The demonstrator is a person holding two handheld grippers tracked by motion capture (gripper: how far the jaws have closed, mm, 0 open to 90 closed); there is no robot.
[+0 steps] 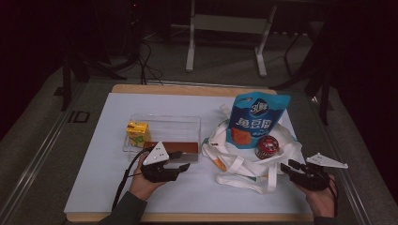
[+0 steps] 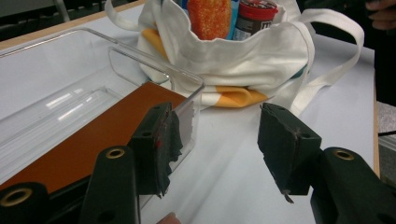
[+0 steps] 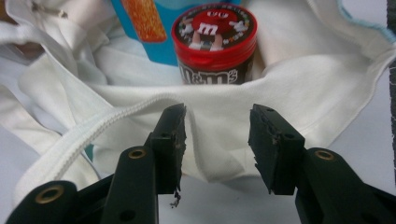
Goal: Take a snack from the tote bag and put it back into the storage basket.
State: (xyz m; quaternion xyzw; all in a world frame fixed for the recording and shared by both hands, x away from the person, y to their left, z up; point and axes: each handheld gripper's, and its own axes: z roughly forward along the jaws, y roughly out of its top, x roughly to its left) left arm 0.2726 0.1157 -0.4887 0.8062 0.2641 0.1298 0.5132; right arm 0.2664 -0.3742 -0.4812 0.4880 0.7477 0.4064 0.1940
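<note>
While the white tote bag (image 1: 244, 161) sits right of the clear tray (image 1: 164, 124) with the blue snack pouch (image 1: 256, 119) and M&M's jar (image 3: 215, 44) inside, right gripper (image 3: 217, 140) is half open at its front edge, pinching nothing; left gripper (image 2: 217, 140) half open, one jaw at the tray's corner, gripping nothing

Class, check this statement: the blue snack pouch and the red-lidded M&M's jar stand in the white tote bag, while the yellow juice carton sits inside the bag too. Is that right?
Not quite. The blue snack pouch and M&M's jar are in the white tote bag, but the yellow juice carton sits in the clear plastic tray to the bag's left, as the high view shows.
</note>
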